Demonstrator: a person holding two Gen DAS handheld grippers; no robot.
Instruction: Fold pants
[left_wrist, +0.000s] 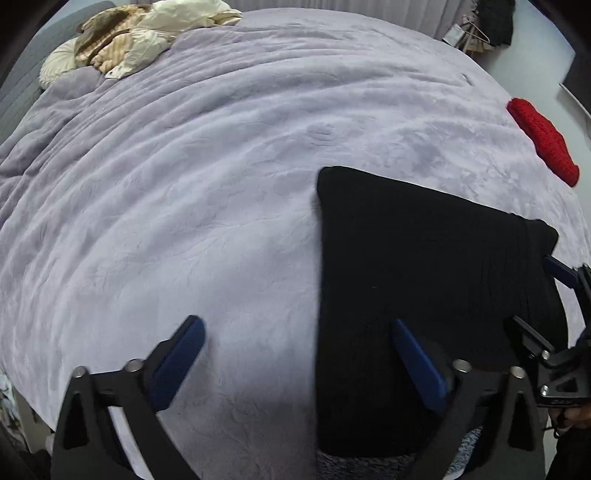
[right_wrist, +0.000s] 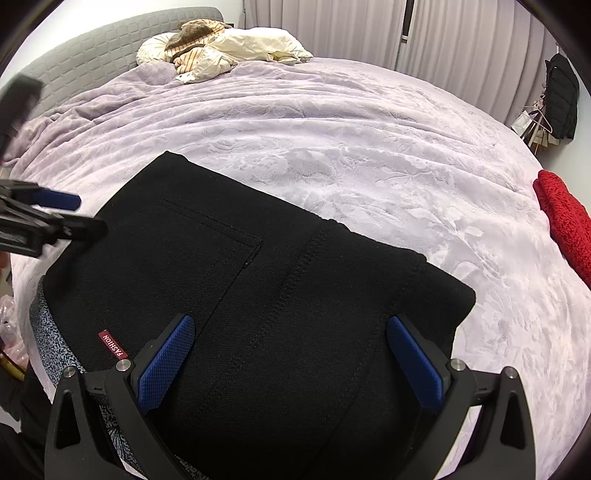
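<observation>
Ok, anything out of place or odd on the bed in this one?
Nothing stands out on the task side: the black pants lie flat in a neat fold near the bed edge, both grippers open. Off-task clutter only: a red knit item at the right edge and a rumpled cream and striped pile by the headboard.

The left gripper (left_wrist: 297, 334) hovers with its 2 blue-padded fingers (left_wrist: 177, 363) spread wide, gripping nothing. The right gripper (right_wrist: 290, 334) likewise holds its 2 fingers (right_wrist: 166, 363) wide apart, empty.
</observation>
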